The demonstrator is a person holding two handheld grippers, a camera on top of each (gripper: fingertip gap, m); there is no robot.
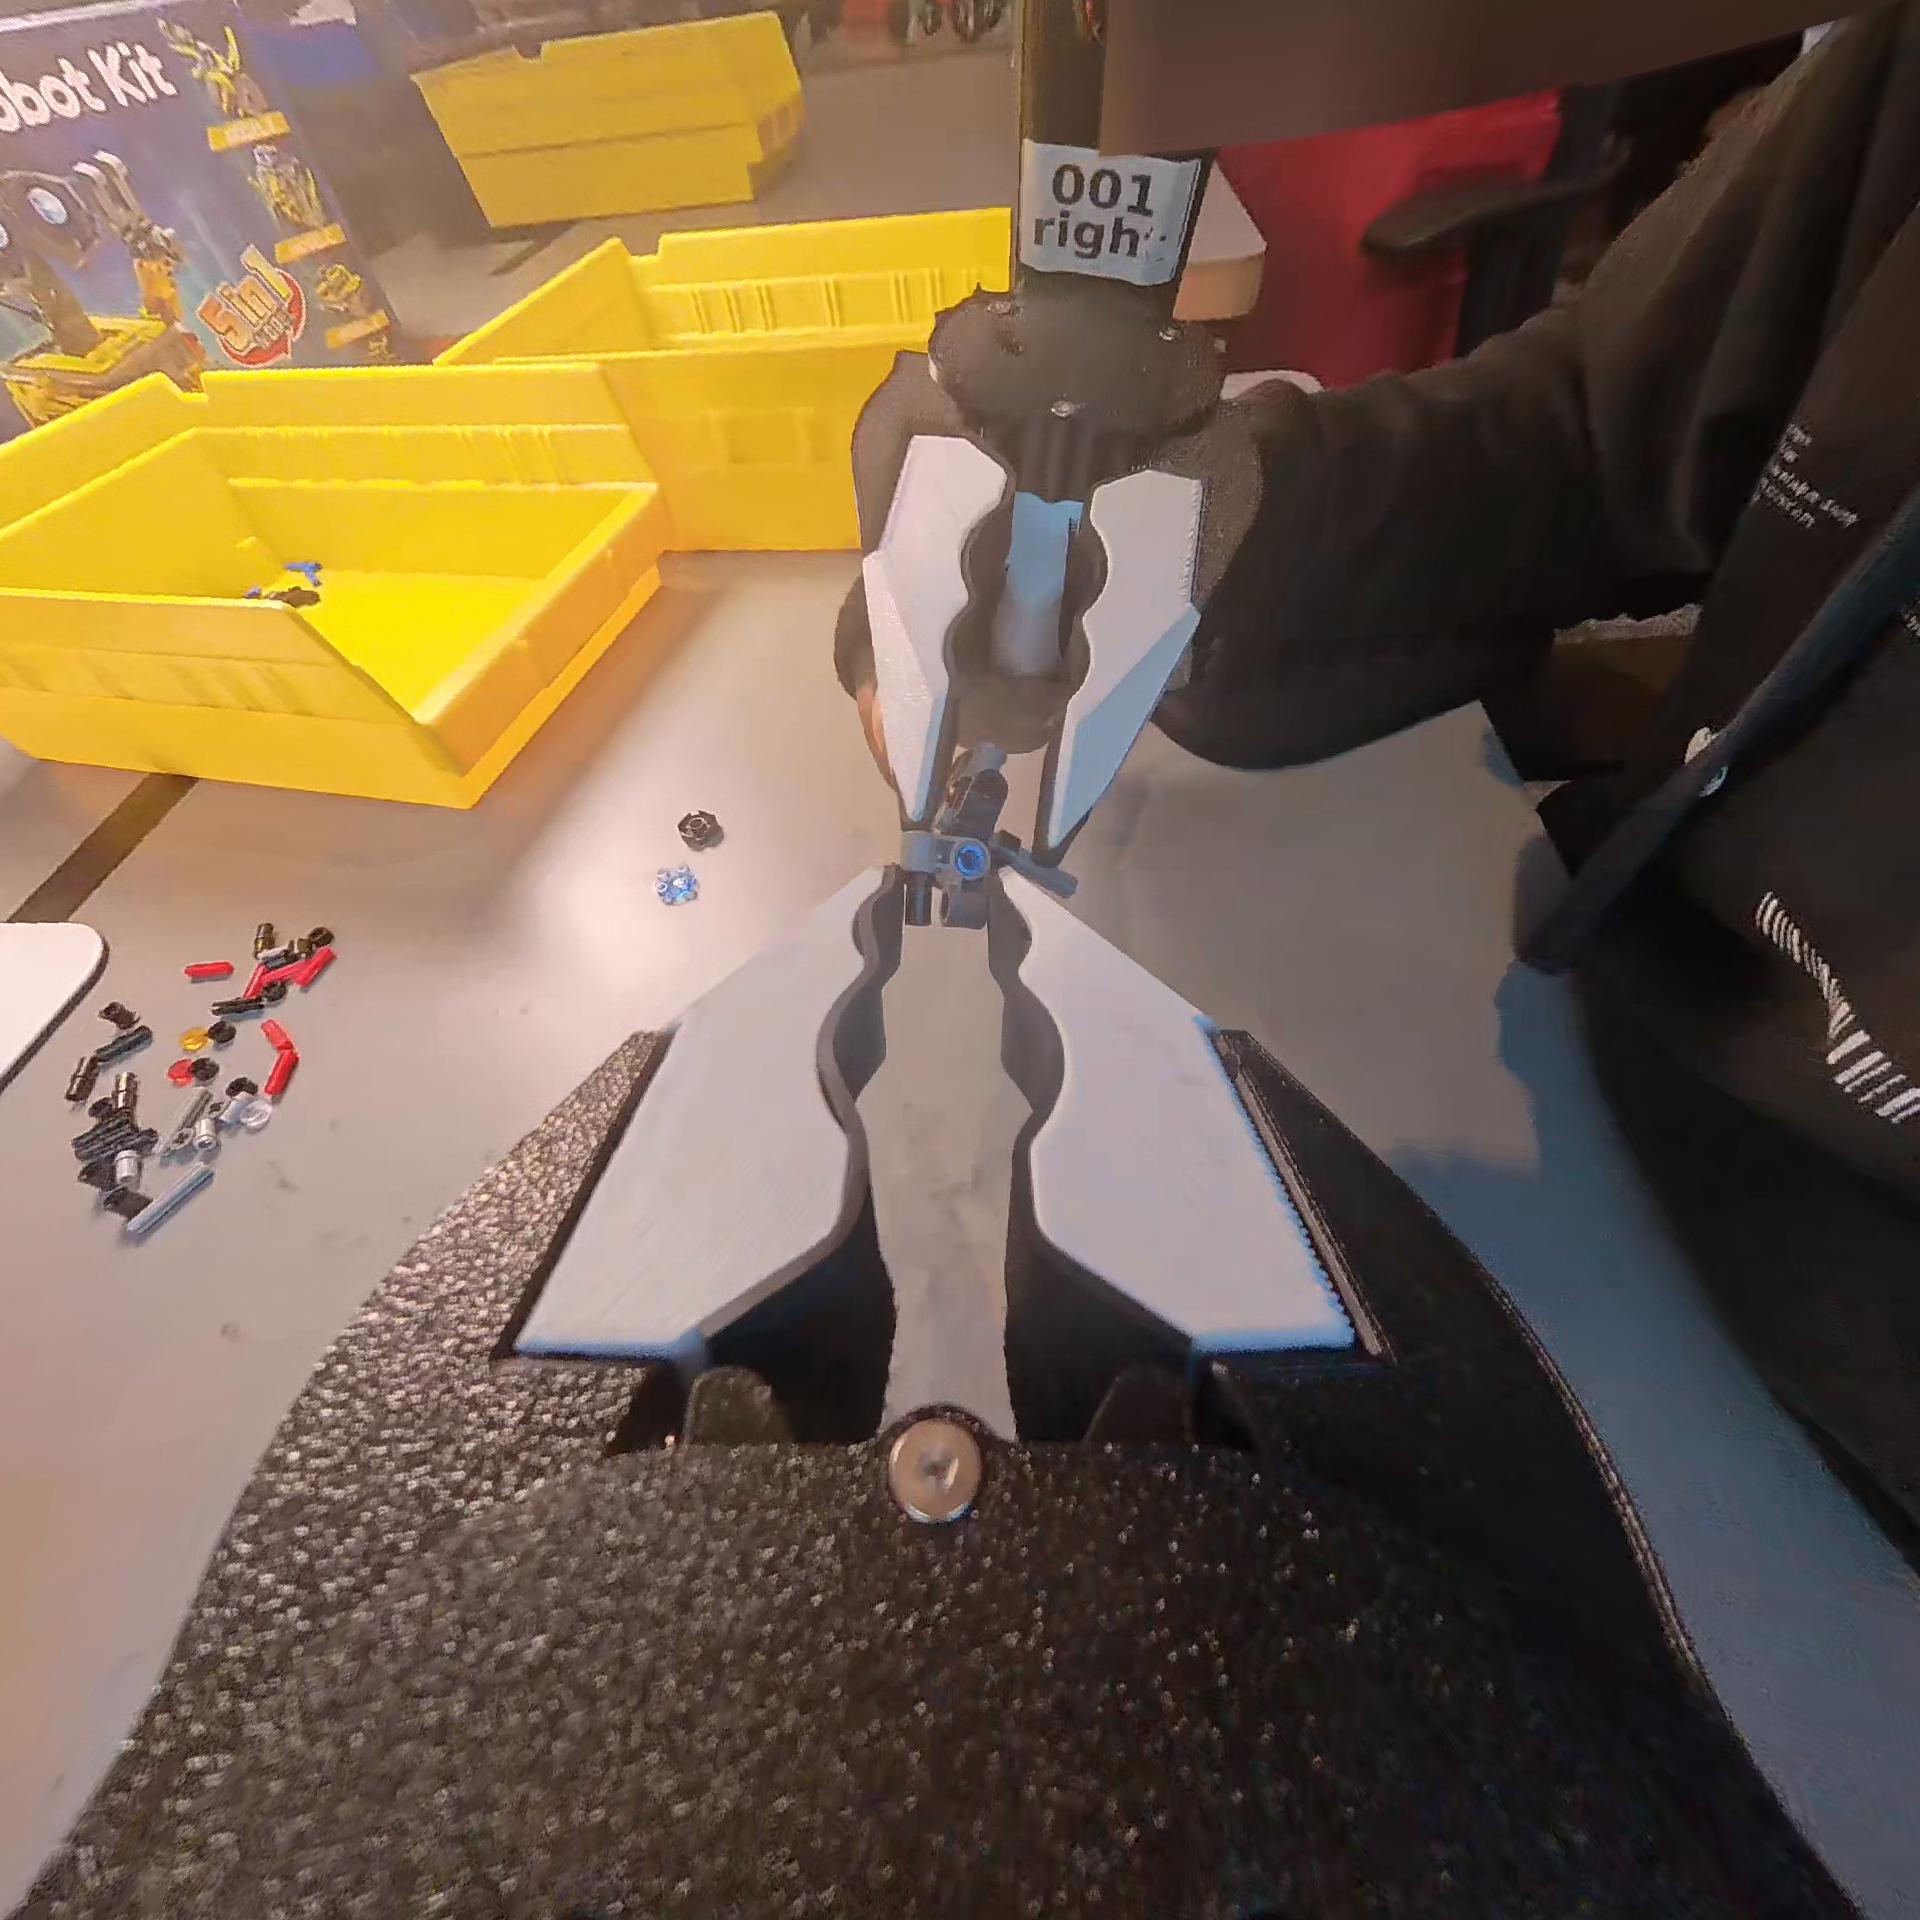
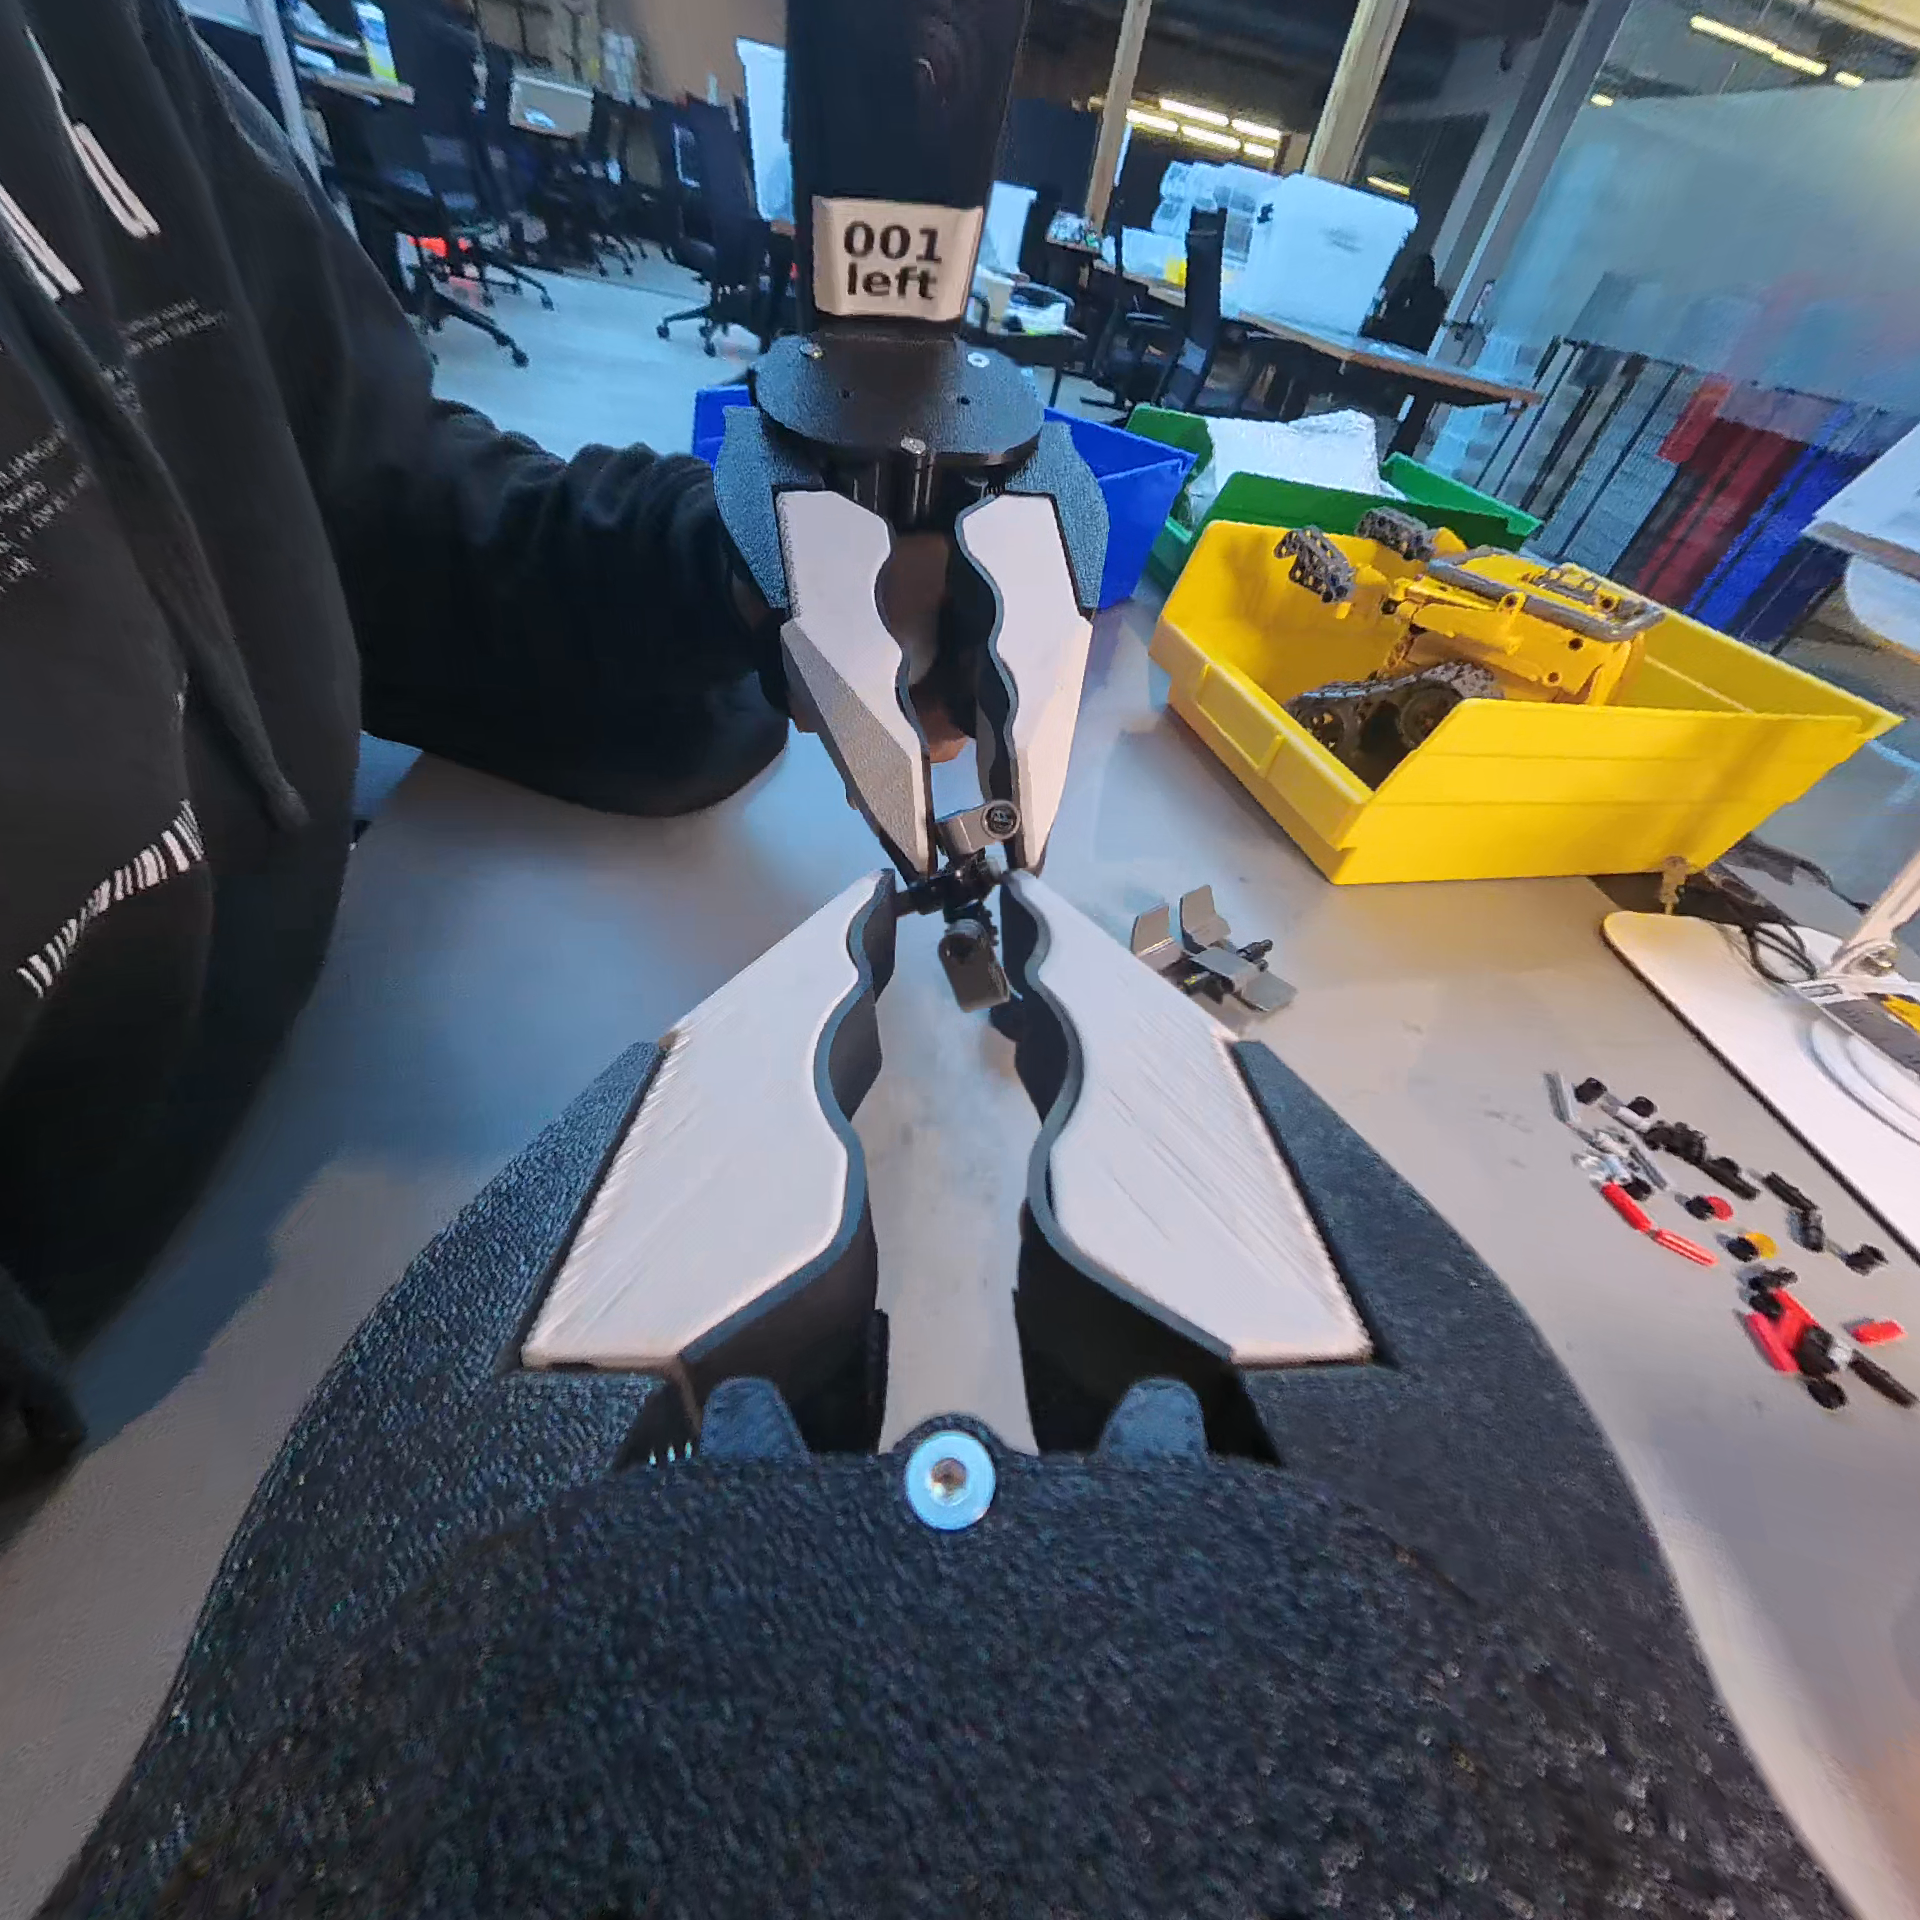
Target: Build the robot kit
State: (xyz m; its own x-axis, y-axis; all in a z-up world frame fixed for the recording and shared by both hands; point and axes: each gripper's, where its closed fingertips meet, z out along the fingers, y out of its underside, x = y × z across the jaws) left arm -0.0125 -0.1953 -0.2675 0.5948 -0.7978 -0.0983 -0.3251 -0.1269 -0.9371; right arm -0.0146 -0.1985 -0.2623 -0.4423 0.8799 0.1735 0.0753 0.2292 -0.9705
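A small brick assembly [image 1: 961, 862] of grey and black parts with a blue pin hangs above the grey table, held between both grippers. My left gripper [image 1: 948, 896] comes from below in the left wrist view and is shut on its lower end. My right gripper [image 1: 982, 826] comes down from above, tip to tip with the left, and is shut on the upper end. In the right wrist view my right gripper [image 2: 945, 888] pinches the black cross part of the assembly [image 2: 975, 966]. The left gripper [image 2: 966, 854] opposite grips a grey part with a round end.
Yellow bins [image 1: 312, 665] and a printed kit box [image 1: 156, 208] stand at the left. Loose small parts [image 1: 197, 1060] and two round pieces [image 1: 698, 828] lie on the table. A yellow bin [image 2: 1558, 800] holds a tracked model [image 2: 1455, 634]. A grey sub-assembly [image 2: 1210, 951] lies near. A person's black sleeve [image 2: 540, 623] is close. My two grippers' fingertips are within a few centimetres of each other.
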